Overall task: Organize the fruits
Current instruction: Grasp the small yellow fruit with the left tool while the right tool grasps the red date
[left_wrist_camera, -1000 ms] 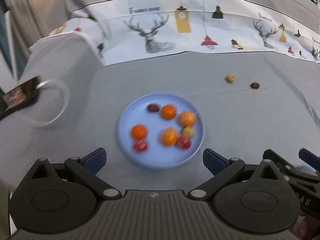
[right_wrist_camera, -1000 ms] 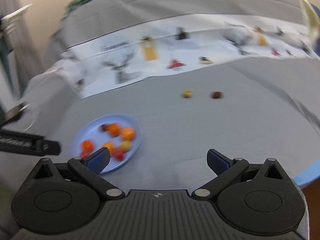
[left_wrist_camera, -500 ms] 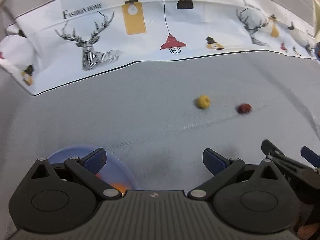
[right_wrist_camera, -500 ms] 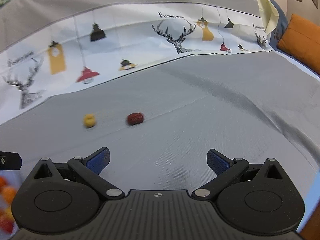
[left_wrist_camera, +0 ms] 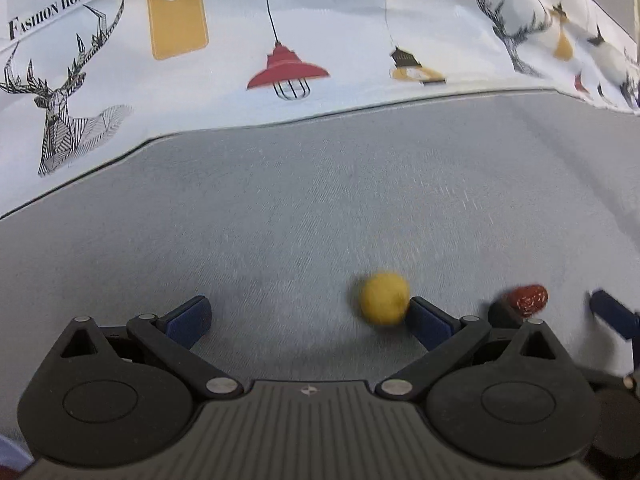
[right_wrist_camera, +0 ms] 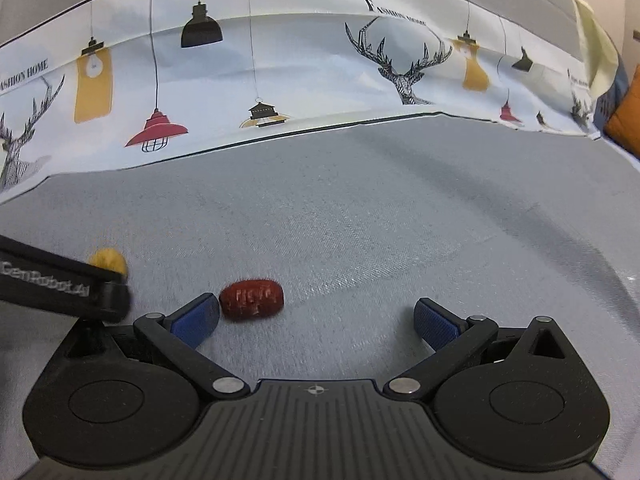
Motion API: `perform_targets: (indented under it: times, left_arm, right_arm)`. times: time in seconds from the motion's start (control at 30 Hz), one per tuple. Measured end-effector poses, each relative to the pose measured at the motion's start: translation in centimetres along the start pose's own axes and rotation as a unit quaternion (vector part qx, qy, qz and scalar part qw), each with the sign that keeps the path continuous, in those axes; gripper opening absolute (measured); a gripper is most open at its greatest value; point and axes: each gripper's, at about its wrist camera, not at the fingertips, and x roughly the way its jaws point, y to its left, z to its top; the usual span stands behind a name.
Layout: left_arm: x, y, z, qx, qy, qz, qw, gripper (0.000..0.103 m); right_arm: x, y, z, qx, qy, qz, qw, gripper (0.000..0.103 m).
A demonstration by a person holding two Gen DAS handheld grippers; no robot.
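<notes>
A small yellow fruit (left_wrist_camera: 384, 298) lies on the grey cloth, just inside the right fingertip of my open left gripper (left_wrist_camera: 308, 318). A dark red date (left_wrist_camera: 527, 299) lies to its right, beyond that finger. In the right wrist view the red date (right_wrist_camera: 252, 299) rests beside the left fingertip of my open right gripper (right_wrist_camera: 318, 318), inside the gap. The yellow fruit (right_wrist_camera: 107, 261) peeks out behind the left gripper's black body (right_wrist_camera: 60, 284) at the left. The plate is out of view.
A white printed cloth (left_wrist_camera: 280, 48) with deer and lamps rises behind the grey cloth (left_wrist_camera: 280, 208). An orange cushion (right_wrist_camera: 624, 120) shows at the far right edge. One blue finger (left_wrist_camera: 614, 314) of the right gripper shows at the left view's right edge.
Both grippers have moved forward and down from the plate to the two loose fruits, which now sit close at their fingertips. The blue plate has dropped out of view.
</notes>
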Motion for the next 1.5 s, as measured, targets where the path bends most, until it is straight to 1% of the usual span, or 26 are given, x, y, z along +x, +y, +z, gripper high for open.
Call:
perform_targets:
  times: [0.13,0.23,0.4,0.43,0.47,0.5,0.53,0.63,0.73,0.83,0.9,0.97,1.0,1.07,1.13,1.3,1.4,1.5]
  left_arm:
    - [0.1,-0.2,0.0,0.014,-0.016,-0.001,0.9998,0.103]
    - [0.0,-0.2,-0.1,0.012,-0.018,-0.005,0.9998,0.103]
    - [-0.1,-0.4,-0.2,0.014,-0.021,0.002,0.9997,0.103]
    - [-0.4,-0.4,-0.2,0.017,-0.029,-0.006,0.9994,0.092]
    - [-1.0,-0.4,-0.3,0.022,-0.046,-0.022,0.9985,0.057]
    - [-1.5,-0.6,-0.4,0.041,-0.058,-0.028,0.9971,0.034]
    - [-1.8,-0.9,-0.4,0.055,-0.056,-0.034,0.9963,0.027]
    - [-2.4,-0.5,-0.9,0.049,-0.043,-0.055,0.9963,0.027]
    - [-3.4,-0.6,-1.8,0.069,-0.042,-0.046,0.9957,0.027]
    - [-5.1,-0.6,-2.9,0.08,-0.035,-0.037,0.9955,0.027]
    - [-6.6,-0.2,-4.0,0.086,-0.039,-0.025,0.9953,0.027]
    - [-8.9,0.2,-5.1,0.091,-0.04,-0.023,0.9948,0.027]
    - [-9.9,0.4,-5.6,0.091,-0.038,-0.026,0.9948,0.027]
    - [-12.5,0.9,-6.8,0.094,-0.036,-0.025,0.9946,0.027]
    - [-15.4,1.6,-8.1,0.093,-0.035,-0.021,0.9948,0.027]
    - [-23.4,4.3,-12.9,0.071,-0.035,-0.035,0.9963,0.027]
    - [-27.3,5.8,-16.1,0.062,-0.03,-0.03,0.9972,0.027]
    - [-30.8,7.3,-18.8,0.043,-0.024,-0.022,0.9985,0.027]
  right_arm:
    - [0.1,0.1,0.1,-0.001,-0.001,-0.002,1.0,0.102]
    - [0.1,-0.1,0.1,0.004,-0.001,0.002,1.0,0.102]
    - [0.0,0.1,0.0,0.001,-0.003,-0.001,1.0,0.102]
    - [-0.1,0.0,0.1,0.002,-0.007,0.005,1.0,0.091]
    - [-0.4,0.1,0.0,-0.003,-0.015,0.021,1.0,0.08]
    - [-0.7,0.3,0.0,-0.012,-0.026,0.04,0.999,0.038]
    - [-0.8,0.5,0.1,-0.017,-0.028,0.04,0.999,0.034]
    - [-0.9,0.3,0.1,-0.007,-0.03,0.037,0.999,0.034]
    - [-1.2,-0.6,0.1,0.021,-0.036,0.026,0.999,0.034]
    - [-1.6,-1.1,-0.2,0.03,-0.039,0.011,0.999,0.034]
    - [-2.1,-1.2,-0.5,0.028,-0.025,-0.009,0.999,0.034]
    - [-3.4,-1.1,-0.4,0.023,-0.009,-0.029,0.999,0.034]
    - [-4.8,-1.1,-0.3,0.028,-0.011,-0.029,0.999,0.034]
    - [-8.0,-1.0,0.0,0.041,-0.022,-0.011,0.999,0.034]
    - [-12.7,-0.5,-0.2,0.042,-0.032,0.012,0.999,0.034]
    - [-23.4,1.5,-2.1,-0.018,-0.034,0.077,0.996,0.034]
    - [-28.9,2.3,-3.5,-0.033,-0.029,0.109,0.993,0.034]
    - [-33.5,3.2,-4.6,-0.051,-0.035,0.13,0.99,0.034]
